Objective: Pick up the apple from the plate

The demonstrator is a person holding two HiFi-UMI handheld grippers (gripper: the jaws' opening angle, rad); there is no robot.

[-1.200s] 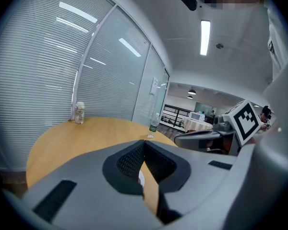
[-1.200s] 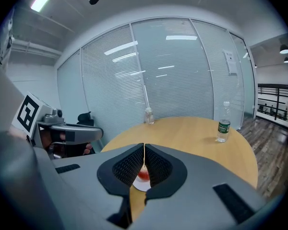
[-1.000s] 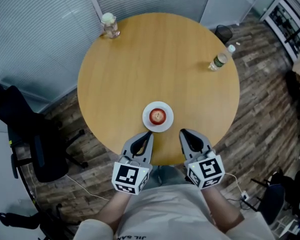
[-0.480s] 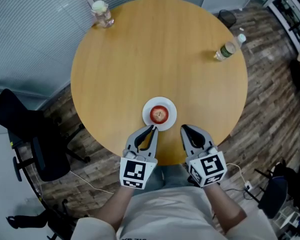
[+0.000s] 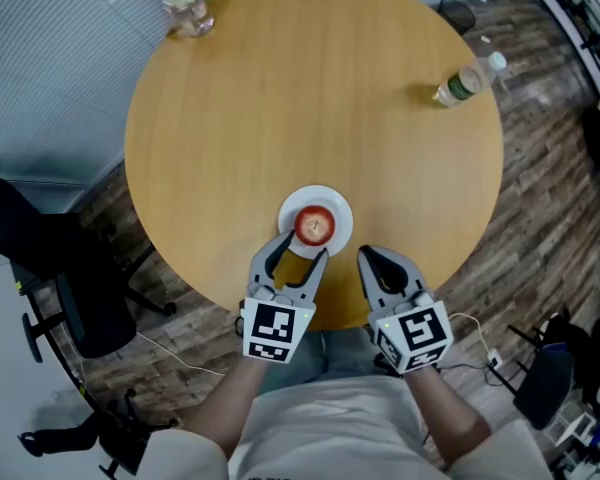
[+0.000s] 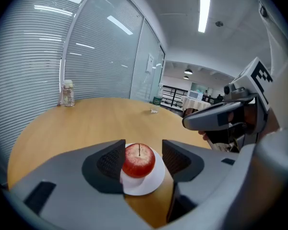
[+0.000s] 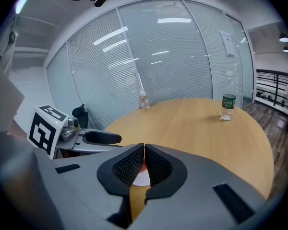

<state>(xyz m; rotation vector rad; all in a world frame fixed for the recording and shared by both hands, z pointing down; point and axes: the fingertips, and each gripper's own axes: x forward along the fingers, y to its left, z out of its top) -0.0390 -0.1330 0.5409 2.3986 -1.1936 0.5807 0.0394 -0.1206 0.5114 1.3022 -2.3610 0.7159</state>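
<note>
A red apple (image 5: 315,225) sits on a small white plate (image 5: 337,204) near the front edge of the round wooden table (image 5: 310,98). My left gripper (image 5: 300,251) reaches the plate's near rim, and its jaws are opening. In the left gripper view the apple (image 6: 138,160) shows between the two dark pads (image 6: 110,161) with a gap on each side, on the plate (image 6: 151,182). My right gripper (image 5: 366,257) hovers over the table edge just right of the plate. Its jaws are shut with nothing in them (image 7: 144,164).
A plastic water bottle (image 5: 464,84) stands at the table's far right, a glass jar (image 5: 185,8) at its far left. A dark office chair (image 5: 40,258) stands on the floor to the left. Glass walls with blinds lie beyond the table.
Both grippers have sunk and moved forward toward the plate. The left jaws, shut a second ago, have spread apart and now flank the apple.
</note>
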